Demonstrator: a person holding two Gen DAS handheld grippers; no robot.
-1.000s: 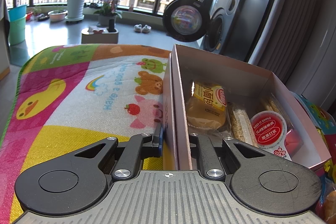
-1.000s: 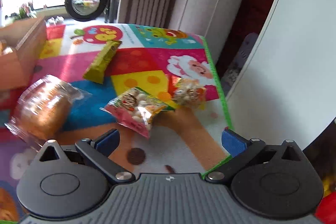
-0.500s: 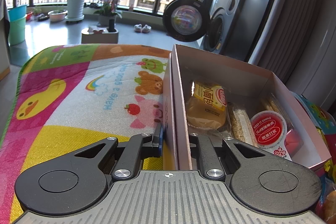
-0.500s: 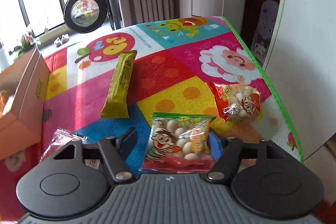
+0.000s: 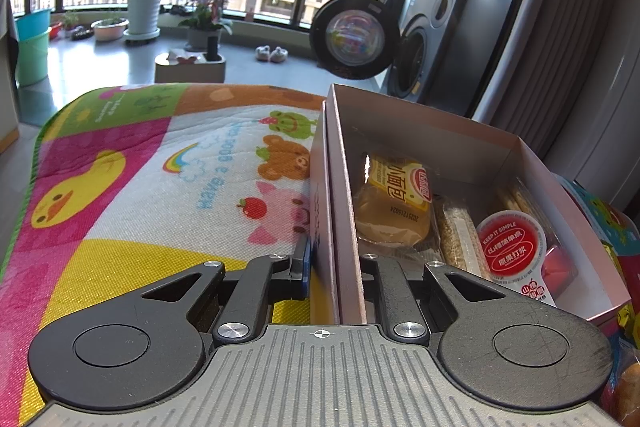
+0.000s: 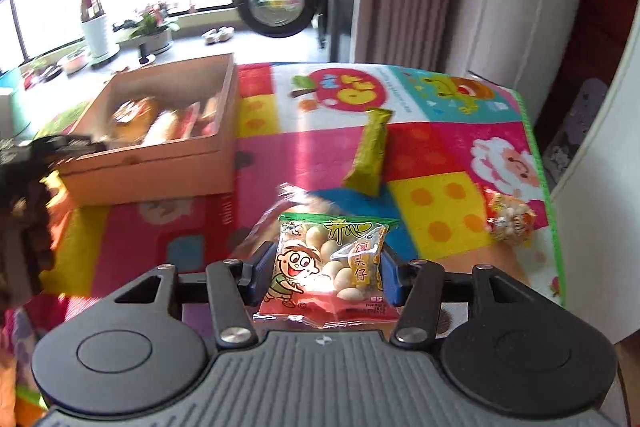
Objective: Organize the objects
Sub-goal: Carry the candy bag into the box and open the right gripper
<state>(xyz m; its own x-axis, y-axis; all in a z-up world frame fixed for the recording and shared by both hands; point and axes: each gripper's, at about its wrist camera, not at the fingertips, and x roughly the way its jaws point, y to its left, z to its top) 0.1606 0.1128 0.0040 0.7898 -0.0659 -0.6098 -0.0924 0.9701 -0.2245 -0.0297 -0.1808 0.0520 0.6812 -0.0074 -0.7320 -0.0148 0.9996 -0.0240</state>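
snacks (image 5: 394, 203) in box (image 6: 168, 163), box on mat (image 6: 312, 163), bar (image 6: 370, 151) rt of box

Colourful cartoon play mat (image 6: 432, 155); lying directly on it: open cardboard box (image 6: 160, 163) at left, green snack bar (image 6: 370, 151), orange snack bag (image 6: 508, 219) near right edge.

Both claws (image 5: 334, 267) (image 6: 322, 277) clamped.
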